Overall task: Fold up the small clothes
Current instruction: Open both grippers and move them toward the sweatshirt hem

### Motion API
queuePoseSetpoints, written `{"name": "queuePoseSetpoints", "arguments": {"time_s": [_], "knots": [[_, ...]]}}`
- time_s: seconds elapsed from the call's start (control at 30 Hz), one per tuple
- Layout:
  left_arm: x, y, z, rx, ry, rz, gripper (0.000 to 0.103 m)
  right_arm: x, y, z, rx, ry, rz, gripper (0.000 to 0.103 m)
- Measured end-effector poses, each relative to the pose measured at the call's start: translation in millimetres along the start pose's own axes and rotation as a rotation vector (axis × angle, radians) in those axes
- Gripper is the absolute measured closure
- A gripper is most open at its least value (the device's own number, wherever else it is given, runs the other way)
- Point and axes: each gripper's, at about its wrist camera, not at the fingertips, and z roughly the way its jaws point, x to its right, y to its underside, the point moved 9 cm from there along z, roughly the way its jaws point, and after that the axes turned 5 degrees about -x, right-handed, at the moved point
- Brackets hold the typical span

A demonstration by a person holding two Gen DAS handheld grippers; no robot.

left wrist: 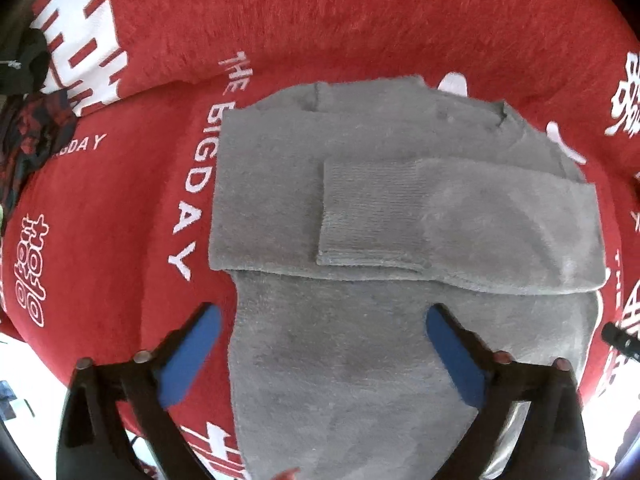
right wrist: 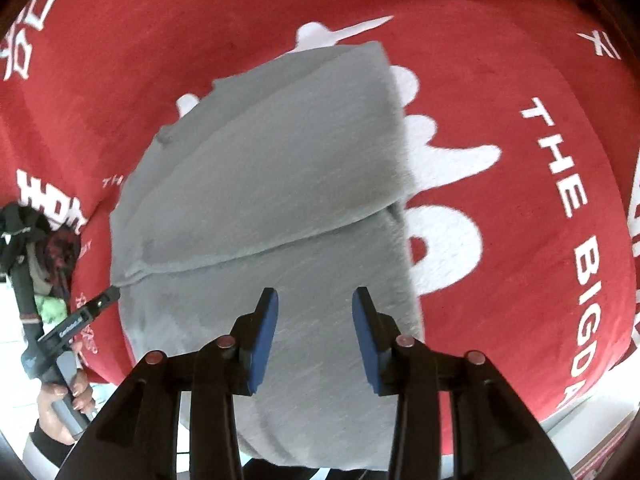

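Lying flat on a red blanket [left wrist: 320,20] printed with white lettering: a grey sweater [left wrist: 340,360], soft and fuzzy, sleeves already crossed over the chest, ribbed cuff [left wrist: 360,212] on top. Looks light and limp, likely to sag and drag on the nap rather than slide, so best pinched at the near hem corners through both layers, then lifted together and carried toward the collar. Left gripper [left wrist: 322,320] hovering low over the lower body of the garment, jaws spread wide, nothing between the blue pads [left wrist: 188,356]. Right gripper [right wrist: 314,300] likewise above the near part of the sweater [right wrist: 280,200], jaws parted and empty. No containers anywhere; only a heap of dark clothes [left wrist: 28,128] at the blanket's far left edge, presumably waiting a turn. Fluffy knit may slip from a shallow pinch, so a deep bite advisable.
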Motion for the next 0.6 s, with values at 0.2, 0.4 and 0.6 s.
{"name": "queuePoseSetpoints", "arguments": {"time_s": [0.2,0.4,0.6], "knots": [[10,5,1,-0.016,-0.04,0.046,0.0,-11,7,2,-0.023,-0.027,-0.039,0.042],[20,12,-1,-0.032,-0.07,0.028,0.0,-8,11,-2,-0.039,-0.053,-0.058,0.042],[35,28,1,-0.066,-0.06,0.004,0.0,2,16,-7,-0.065,-0.086,-0.075,0.041]]}}
